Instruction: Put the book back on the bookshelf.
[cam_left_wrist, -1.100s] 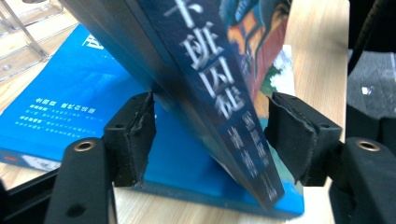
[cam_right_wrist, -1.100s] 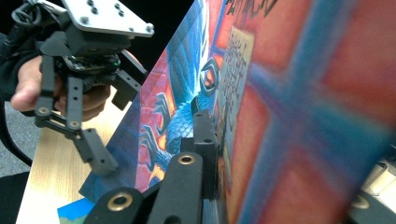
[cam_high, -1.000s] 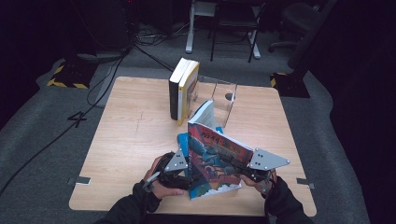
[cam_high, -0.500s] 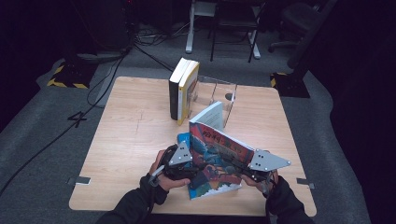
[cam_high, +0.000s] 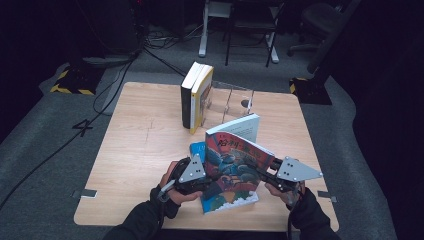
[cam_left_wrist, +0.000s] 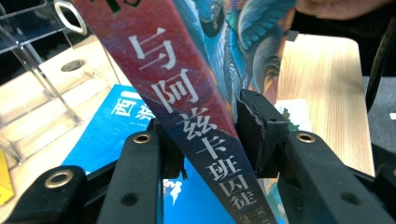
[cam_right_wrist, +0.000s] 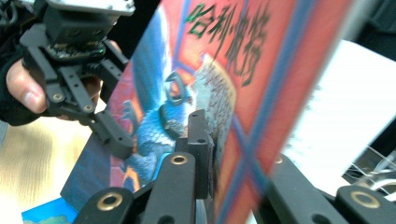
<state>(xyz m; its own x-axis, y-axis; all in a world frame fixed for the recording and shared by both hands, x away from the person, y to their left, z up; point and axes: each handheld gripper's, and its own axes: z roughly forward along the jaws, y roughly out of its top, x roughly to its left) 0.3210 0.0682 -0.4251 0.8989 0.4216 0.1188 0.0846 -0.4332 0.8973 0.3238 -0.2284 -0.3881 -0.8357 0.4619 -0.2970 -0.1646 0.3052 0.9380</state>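
Observation:
A book with a red and blue illustrated cover (cam_high: 235, 160) is held tilted up off the table between both grippers. My left gripper (cam_high: 206, 183) is shut on its spine (cam_left_wrist: 187, 93), one jaw on each side. My right gripper (cam_high: 262, 175) is shut on the opposite edge, with the cover (cam_right_wrist: 210, 70) between its jaws (cam_right_wrist: 238, 154). In the right gripper view the left gripper (cam_right_wrist: 74, 56) shows at the book's far side. A blue book (cam_high: 196, 149) lies flat under the raised one (cam_left_wrist: 112, 126). A white book (cam_high: 242, 127) stands right behind it.
Two upright books, black and yellow (cam_high: 196, 97), stand at the table's back middle beside a clear acrylic rack (cam_high: 232, 100) (cam_left_wrist: 32, 70). Bare wooden tabletop (cam_high: 140, 135) spreads to the left. Cables and chair legs are on the dark floor beyond.
The held book has swung a little more upright and shifted slightly right. The left gripper has moved in with it; the right gripper has barely moved.

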